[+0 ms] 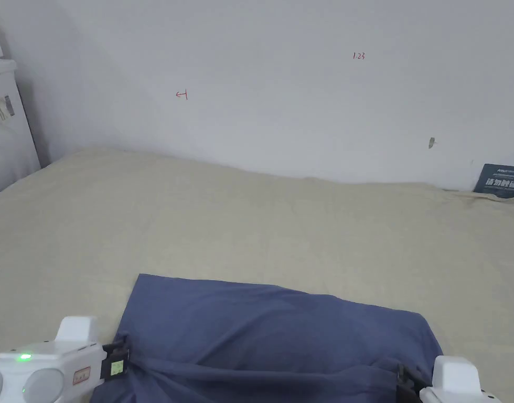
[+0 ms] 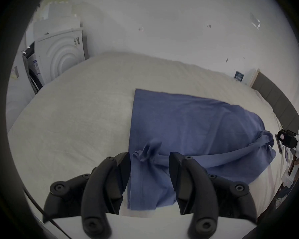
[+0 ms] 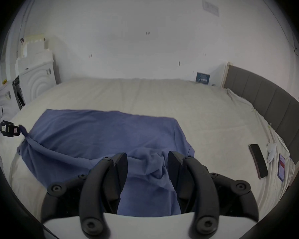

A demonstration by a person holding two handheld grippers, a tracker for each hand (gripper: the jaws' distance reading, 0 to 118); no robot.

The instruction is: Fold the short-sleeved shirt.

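Shirt [image 2: 188, 125] fabric, blue and short-sleeved, is lying between the wide-apart jaws of both grippers, with a bunched fold rising in each gap and neither pair pressing on it. The left gripper [image 2: 148, 158] is hovering at the shirt's left near edge and the right gripper [image 3: 147, 158] at its right near edge, both pointing toward the far wall [image 1: 282, 68]. The garment is spreading over a cream bed sheet [image 1: 240, 220], a grey headboard [image 3: 269, 94] is standing at the right, and two phones [image 3: 259, 160] are lying well apart from the shirt.
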